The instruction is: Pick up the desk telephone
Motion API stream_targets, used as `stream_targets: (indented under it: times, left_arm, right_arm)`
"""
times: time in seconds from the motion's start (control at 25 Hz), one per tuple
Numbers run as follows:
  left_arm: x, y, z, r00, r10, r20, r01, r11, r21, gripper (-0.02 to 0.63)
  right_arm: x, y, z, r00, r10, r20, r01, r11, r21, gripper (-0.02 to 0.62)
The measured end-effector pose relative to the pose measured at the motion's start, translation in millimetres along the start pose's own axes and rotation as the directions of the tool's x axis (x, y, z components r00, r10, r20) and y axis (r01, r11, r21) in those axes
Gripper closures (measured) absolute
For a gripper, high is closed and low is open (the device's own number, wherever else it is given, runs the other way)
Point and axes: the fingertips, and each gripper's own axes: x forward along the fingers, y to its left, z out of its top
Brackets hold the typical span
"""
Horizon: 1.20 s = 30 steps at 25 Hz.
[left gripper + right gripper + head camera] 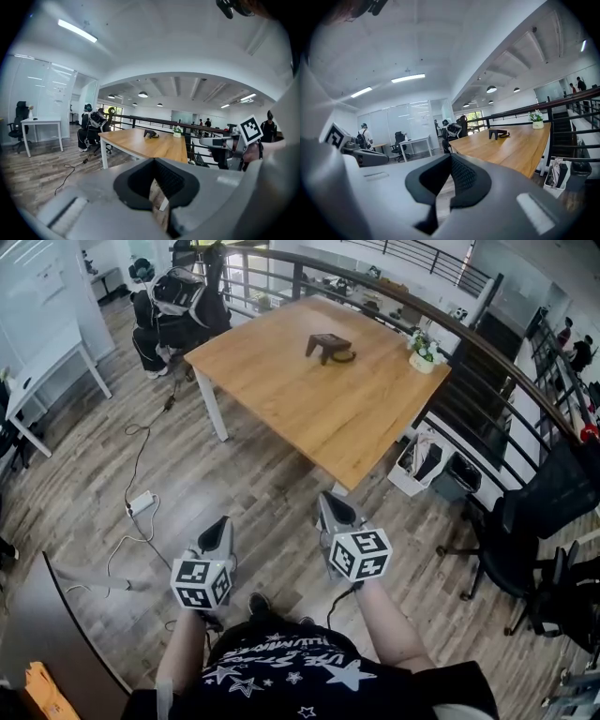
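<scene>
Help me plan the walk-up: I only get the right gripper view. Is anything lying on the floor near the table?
Observer: Yes. A white power adapter and its trailing cable lie on the floorboards left of the table.
Operator: Is the left gripper free?
Observer: The left gripper is shut, with nothing between its jaws.
Operator: Anything on my right?
Observer: A black office chair stands there, past the table's near corner.
</scene>
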Motion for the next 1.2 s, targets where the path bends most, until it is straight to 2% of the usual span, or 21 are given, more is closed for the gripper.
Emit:
stream_targets:
  times: [0.44,0.64,0.84,1.04,1.2]
  left_arm:
    - [14.2,71.9,13.1,1.000,0.013,0.020,-0.013,1.000,-0.018,0.604]
    - [5.4,110.5,8.9,1.000,0.025,0.000,-0.025,0.998,-0.061,0.604]
    - [1.2,144.3,3.8,0.999,0.042,-0.019,-0.043,0.997,-0.056,0.604]
    - [6.5,156.3,-10.6,0.998,0.048,-0.047,-0.052,0.994,-0.099,0.604]
    - [24.2,163.6,-18.2,0.996,0.046,-0.071,-0.053,0.994,-0.100,0.604]
  right_arm:
    - [64.5,20.8,19.2,1.000,-0.001,0.028,0.001,1.000,-0.024,0.594]
    - [96.5,40.1,20.6,1.000,-0.006,0.012,0.006,1.000,-0.021,0.594]
    - [118.0,51.7,20.4,1.000,-0.011,0.005,0.011,1.000,-0.022,0.594]
    - [127.3,49.2,14.4,1.000,-0.010,-0.020,0.009,0.999,-0.034,0.594]
    - [152.8,34.5,6.9,0.999,-0.018,-0.035,0.018,1.000,-0.006,0.594]
